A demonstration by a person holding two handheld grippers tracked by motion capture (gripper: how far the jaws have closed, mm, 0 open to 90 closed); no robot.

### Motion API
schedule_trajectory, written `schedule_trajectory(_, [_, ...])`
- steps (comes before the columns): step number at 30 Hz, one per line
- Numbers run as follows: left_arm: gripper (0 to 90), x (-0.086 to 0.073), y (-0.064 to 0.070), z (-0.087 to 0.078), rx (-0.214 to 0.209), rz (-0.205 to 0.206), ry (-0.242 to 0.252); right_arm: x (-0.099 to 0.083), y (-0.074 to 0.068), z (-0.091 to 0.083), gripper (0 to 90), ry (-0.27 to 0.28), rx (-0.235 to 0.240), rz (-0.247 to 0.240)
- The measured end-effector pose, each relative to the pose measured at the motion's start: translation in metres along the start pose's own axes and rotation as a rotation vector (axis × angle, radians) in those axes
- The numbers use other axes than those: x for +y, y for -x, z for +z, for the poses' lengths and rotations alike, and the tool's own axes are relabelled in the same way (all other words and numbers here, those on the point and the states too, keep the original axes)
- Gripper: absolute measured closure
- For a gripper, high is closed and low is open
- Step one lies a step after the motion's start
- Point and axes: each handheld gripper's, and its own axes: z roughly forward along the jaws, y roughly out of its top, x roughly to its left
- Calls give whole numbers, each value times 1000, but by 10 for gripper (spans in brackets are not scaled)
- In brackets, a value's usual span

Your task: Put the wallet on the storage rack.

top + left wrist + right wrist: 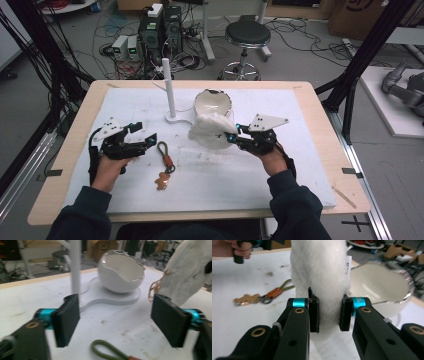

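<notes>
White padding covers the surface, and a cluttered lab floor lies behind it. Right gripper has its jaws clenched on a fluffy white plush piece, held upright just in front of the cracked-egg bowl, which lies forward of these jaws. Left gripper hovers with jaws released over the green-looped keychain, its long axis running toward the person

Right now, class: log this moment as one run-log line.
left gripper: open, empty | right gripper: shut on white fluffy pouch | keychain: on mat
</notes>
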Motion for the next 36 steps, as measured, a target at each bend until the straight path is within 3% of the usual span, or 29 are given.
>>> schedule_trajectory(5, [213, -6, -17, -8, 43, -31, -7, 21, 17, 4, 758, 3, -44, -32])
schedule_trajectory(12, [213, -11, -18, -5, 42, -43, -26, 45, 43, 10, 757, -17, -116, -72])
schedule_trajectory(13, [213, -12, -18, -3, 37, -52, -30, 52, 53, 13, 757, -31, -146, -80])
schedule_trajectory(18, [213, -13, -18, -3, 31, -55, -33, 63, 68, 24, 757, -73, -197, -127])
schedule_trajectory(20, [214, -13, -18, -3, 32, -64, -34, 66, 71, 29, 756, -89, -204, -149])
schedule_trajectory(25, [213, -13, -18, -2, 27, -64, -33, 69, 72, 46, 755, -134, -236, -257])
schedule_trajectory(29, [213, -13, -18, -2, 23, -71, -36, 64, 73, 58, 752, -179, -249, -283])
schedule_trajectory(36, [214, -13, -18, -2, 20, -77, -40, 57, 74, 71, 750, -202, -236, -281])
